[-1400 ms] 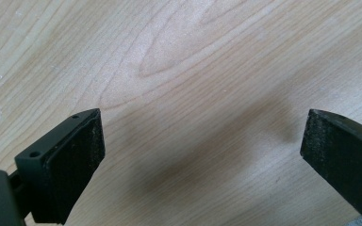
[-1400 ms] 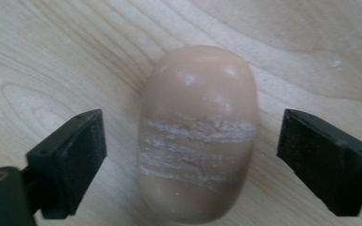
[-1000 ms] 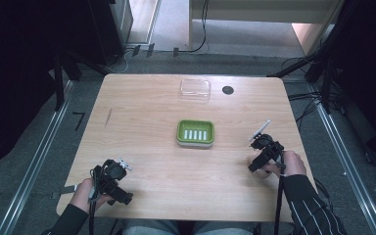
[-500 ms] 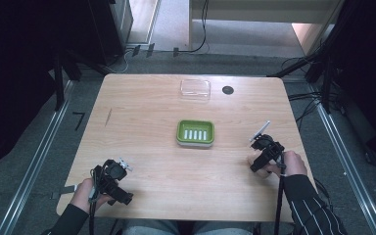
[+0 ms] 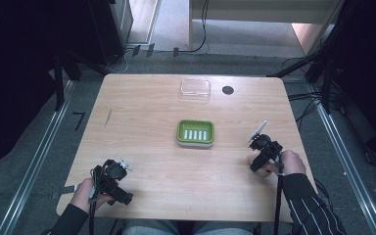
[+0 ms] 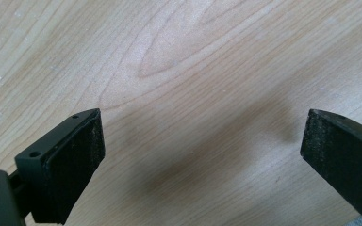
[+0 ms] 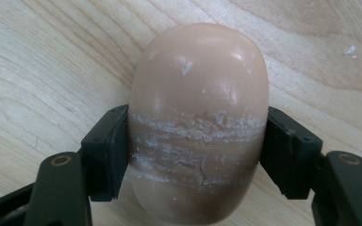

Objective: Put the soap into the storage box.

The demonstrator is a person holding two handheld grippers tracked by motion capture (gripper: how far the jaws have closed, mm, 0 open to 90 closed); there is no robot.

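A pale pink oval bar of soap point(image 7: 198, 80), scored with white scrape marks, lies on the wooden table. My right gripper point(image 7: 198, 153) is shut on its lower half; the jaws have just been closing on it and both pads press its sides. In the high view the right gripper point(image 5: 261, 154) sits near the table's right edge, to the right of a green soap dish point(image 5: 181, 133). My left gripper point(image 6: 202, 141) stands open over bare wood with nothing between its jaws. In the high view the left gripper point(image 5: 113, 178) is at the front left.
A clear plastic lid or box point(image 5: 195, 89) lies at the back of the table, beside a small black round spot point(image 5: 227, 90). The table point(image 5: 142, 127) is light wood with rounded corners. Cables trail from both grippers toward the person.
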